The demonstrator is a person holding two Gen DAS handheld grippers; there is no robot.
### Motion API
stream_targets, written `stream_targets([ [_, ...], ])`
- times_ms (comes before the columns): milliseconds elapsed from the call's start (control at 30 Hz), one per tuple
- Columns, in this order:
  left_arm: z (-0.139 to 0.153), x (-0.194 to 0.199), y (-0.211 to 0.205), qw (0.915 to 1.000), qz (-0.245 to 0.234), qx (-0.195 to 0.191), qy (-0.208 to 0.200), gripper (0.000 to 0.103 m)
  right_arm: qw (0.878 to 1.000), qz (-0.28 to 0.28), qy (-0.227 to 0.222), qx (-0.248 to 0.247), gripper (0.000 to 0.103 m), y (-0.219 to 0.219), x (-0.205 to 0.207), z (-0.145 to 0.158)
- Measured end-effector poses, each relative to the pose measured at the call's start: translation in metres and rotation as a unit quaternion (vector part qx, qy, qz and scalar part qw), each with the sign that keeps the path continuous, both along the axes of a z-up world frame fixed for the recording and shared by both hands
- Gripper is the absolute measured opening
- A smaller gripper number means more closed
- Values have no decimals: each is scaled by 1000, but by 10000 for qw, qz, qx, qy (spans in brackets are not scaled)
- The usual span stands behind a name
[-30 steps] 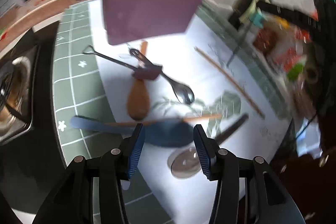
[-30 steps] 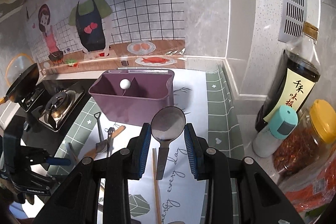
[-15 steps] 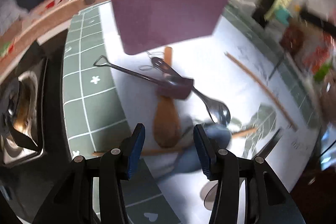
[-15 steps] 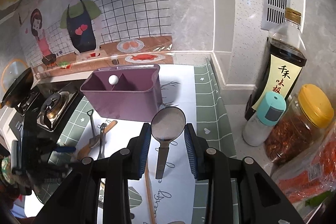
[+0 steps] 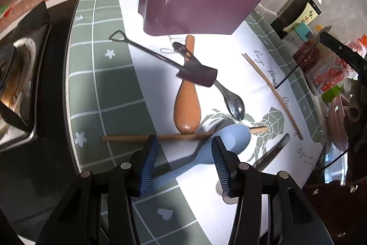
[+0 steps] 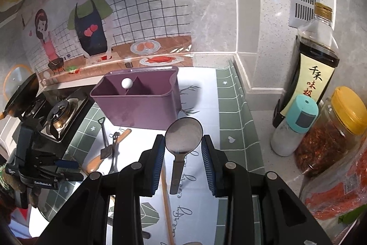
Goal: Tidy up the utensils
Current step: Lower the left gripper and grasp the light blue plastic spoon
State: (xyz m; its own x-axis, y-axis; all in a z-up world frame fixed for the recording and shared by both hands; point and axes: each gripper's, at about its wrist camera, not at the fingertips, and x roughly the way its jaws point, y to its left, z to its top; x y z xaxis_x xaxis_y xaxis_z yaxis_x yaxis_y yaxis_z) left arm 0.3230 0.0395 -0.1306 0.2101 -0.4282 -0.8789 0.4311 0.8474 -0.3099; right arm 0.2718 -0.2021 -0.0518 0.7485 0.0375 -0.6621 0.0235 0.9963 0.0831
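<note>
Left wrist view: left claw open, empty, hung over the blue spoon and a wooden chopstick near the surface's front edge. Beyond lay a wooden spoon, a metal spoon and a small shovel-shaped spoon. Purple holder stood toward the back edge.

Right wrist view: right claw seemed closed on a steel ladle, bowl up, handle hanging down. Holder ahead, empty apart from a white knob on its divider; sauce bottle by the right edge.

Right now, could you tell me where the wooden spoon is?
In the left wrist view, the wooden spoon lies mid-mat below the purple caddy, its handle under the small shovel.
</note>
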Motion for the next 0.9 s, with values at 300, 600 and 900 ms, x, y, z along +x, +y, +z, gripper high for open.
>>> stream_targets([
  [300,0,-28,-8,9993,-327,-109,162,53,10000,88,23,32,30,6,1,-3],
  [600,6,-35,-52,9903,-994,725,-642,61,9999,124,1,22,30,11,-6,-1],
  [900,1,-19,-62,9891,-978,852,-695,60,10000,41,-55,14,30,10,-15,3],
])
